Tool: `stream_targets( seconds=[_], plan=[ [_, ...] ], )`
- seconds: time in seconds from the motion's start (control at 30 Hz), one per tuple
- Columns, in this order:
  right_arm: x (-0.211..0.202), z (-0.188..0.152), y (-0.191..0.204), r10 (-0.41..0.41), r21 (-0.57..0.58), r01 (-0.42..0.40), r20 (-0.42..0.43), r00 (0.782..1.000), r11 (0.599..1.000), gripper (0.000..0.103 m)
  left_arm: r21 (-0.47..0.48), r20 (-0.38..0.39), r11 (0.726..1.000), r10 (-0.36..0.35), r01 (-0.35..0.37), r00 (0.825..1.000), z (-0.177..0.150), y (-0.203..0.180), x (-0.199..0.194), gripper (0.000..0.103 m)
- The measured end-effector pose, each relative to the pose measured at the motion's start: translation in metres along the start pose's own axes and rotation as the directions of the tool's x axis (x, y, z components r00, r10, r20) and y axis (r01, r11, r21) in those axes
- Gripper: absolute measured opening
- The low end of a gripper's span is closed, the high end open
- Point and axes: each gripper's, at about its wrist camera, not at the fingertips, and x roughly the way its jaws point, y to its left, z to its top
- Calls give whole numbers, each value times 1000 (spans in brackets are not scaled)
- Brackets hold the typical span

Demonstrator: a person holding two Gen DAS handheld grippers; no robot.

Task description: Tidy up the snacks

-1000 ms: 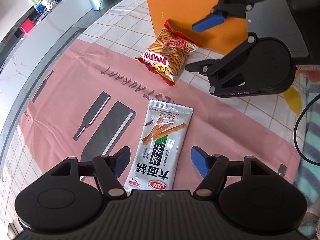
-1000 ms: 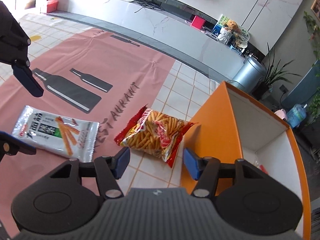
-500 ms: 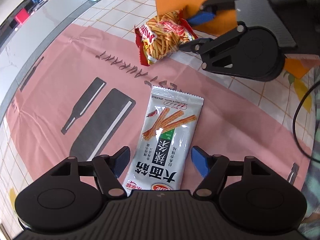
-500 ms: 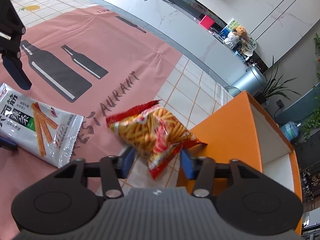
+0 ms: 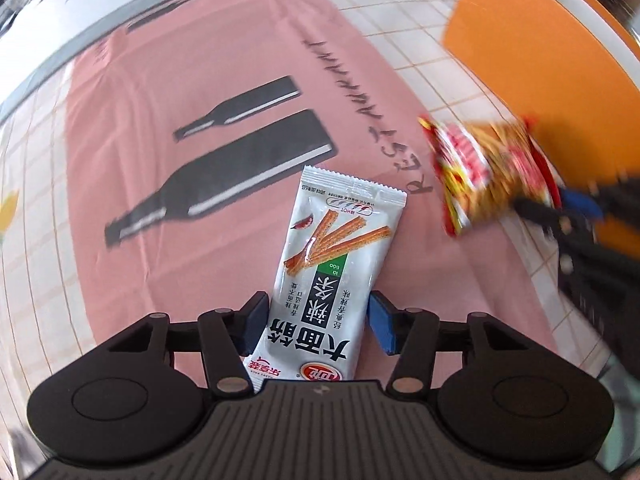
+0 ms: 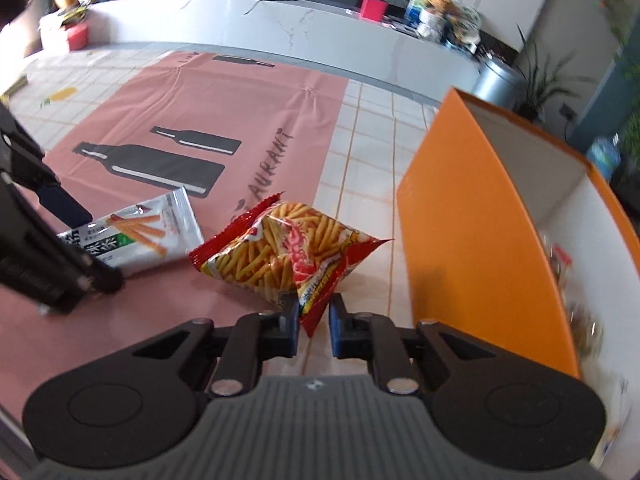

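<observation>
Right gripper [image 6: 313, 326] pinching red edge of shrimp stick bag [image 6: 280, 256], centre of frame, left of orange box [image 6: 476, 256]. Left gripper [image 5: 318, 326] wide apart around white snack packet [image 5: 332, 276], lower centre, flat on pink mat [image 5: 180, 128]

Both my grippers have closed in on their packets.

My right gripper [image 6: 314, 322] has pinched the red shrimp-stick bag's [image 6: 288, 256] corner and lifted it; my left gripper [image 5: 318, 326] has narrowed around the white spicy-strip packet [image 5: 332, 276], pads beside its edges.
</observation>
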Motion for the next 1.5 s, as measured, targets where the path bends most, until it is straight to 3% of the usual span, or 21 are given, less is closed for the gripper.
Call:
stream_targets(
  seconds=[0.13, 0.37, 0.43, 0.57, 0.6, 0.73, 0.8, 0.87, 1.03, 1.27, 1.5],
  plan=[
    [-14, -20, -3, 15, 145, -9, -37, 999, 989, 10, -114, 14, 991, -66, 67, 998, -18, -6, -7, 62],
    [-37, -50, -5, 62, 231, -45, -67, 996, 972, 11, -170, 47, 985, -33, 41, 998, -46, -35, -14, 61],
    [-41, -57, -3, 112, 216, -95, -71, 991, 972, 19, -176, 51, 983, -42, 51, 998, -53, -38, -15, 61],
    [-55, -67, 2, 176, 165, -165, -57, 983, 972, 24, -215, 67, 976, -32, 45, 997, -65, -39, -19, 62],
    [-59, -67, 3, 180, 138, -172, -48, 983, 975, 31, -227, 71, 973, -27, 42, 997, -66, -39, -19, 62],
    [-72, -61, 8, 101, -31, -100, 21, 995, 994, 49, -262, 71, 965, 12, 7, 997, -73, -33, -21, 62],
    [-77, -55, 8, 78, -110, -70, 70, 994, 991, 54, -291, 74, 957, 8, 14, 997, -76, -29, -23, 62],
    [-80, -47, 6, 76, -146, -58, 117, 990, 988, 54, -317, 80, 948, 1, 24, 997, -78, -25, -24, 62],
    [-75, -29, -3, 83, -93, -67, 187, 979, 993, 45, -330, 90, 944, 9, 21, 996, -80, -27, -22, 62],
    [-44, -34, -4, 45, 0, -45, 71, 996, 999, 41, -341, 105, 939, -2, 38, 994, -84, -26, -21, 63],
    [-47, -55, -9, 134, 202, -126, -28, 991, 971, 38, -346, 115, 937, -5, 45, 993, -86, -27, -22, 63]
  ],
)
